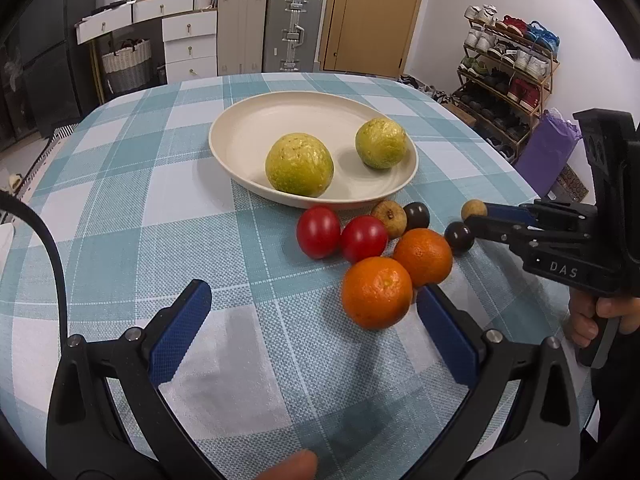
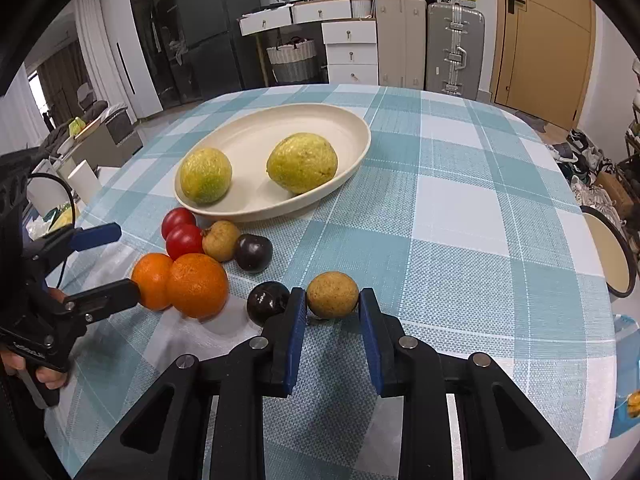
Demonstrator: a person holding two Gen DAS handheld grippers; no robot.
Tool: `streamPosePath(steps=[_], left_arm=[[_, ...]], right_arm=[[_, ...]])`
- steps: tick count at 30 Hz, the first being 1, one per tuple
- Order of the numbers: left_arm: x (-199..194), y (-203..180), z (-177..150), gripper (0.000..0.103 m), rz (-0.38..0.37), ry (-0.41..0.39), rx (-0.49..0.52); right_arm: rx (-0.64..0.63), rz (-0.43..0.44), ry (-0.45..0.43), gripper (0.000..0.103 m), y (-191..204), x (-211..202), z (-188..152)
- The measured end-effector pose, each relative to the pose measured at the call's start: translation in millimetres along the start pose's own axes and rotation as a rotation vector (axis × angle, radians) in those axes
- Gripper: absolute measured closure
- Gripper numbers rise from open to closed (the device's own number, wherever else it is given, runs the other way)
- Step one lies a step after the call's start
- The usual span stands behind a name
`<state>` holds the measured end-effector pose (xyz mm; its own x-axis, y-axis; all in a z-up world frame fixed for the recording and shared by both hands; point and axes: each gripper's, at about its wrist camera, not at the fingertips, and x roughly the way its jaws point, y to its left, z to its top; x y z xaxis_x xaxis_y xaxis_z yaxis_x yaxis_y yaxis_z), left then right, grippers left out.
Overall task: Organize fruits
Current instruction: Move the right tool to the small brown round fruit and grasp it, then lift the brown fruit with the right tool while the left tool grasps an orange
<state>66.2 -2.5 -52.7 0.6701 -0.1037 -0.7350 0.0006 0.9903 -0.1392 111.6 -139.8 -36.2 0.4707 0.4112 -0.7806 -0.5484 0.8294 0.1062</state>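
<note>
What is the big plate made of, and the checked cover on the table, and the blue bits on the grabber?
The plate looks like matte cream ceramic or plastic; its smooth, dull rim leaves that open. The tablecloth seems to be woven fabric, since a fine grid of threads shows. The blue pads on the right gripper look like textured rubber, with a dotted, non-shiny surface.

Two guavas [image 1: 299, 165] in plate [image 1: 240, 128], small fruits [image 1: 362, 238] clustered on tablecloth [image 1: 160, 208] before it.
</note>
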Motion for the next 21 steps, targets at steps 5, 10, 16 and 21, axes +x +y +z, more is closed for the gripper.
streamPosePath(steps=[5, 10, 16, 21], left_arm=[[2.0, -3.1, 0.2, 0.002, -0.017, 0.008, 0.008], [9.2, -11.2, -0.4, 0.021, -0.036, 0.04, 0.04], [16.7, -17.4, 0.2, 0.046, -0.1, 0.064, 0.046], [15.9, -22.5, -0.7, 0.066, -0.135, 0.064, 0.071]], right_arm=[[0.008, 0.004, -0.033, 0.076, 0.3, -11.4, 0.1], [0.002, 0.017, -0.046, 0.076, 3.9, -16.9, -0.9], [0.004, 0.024, -0.066, 0.076, 6.0, -23.0, -0.1], [0.008, 0.031, -0.082, 0.076, 7.2, -27.0, 0.7]])
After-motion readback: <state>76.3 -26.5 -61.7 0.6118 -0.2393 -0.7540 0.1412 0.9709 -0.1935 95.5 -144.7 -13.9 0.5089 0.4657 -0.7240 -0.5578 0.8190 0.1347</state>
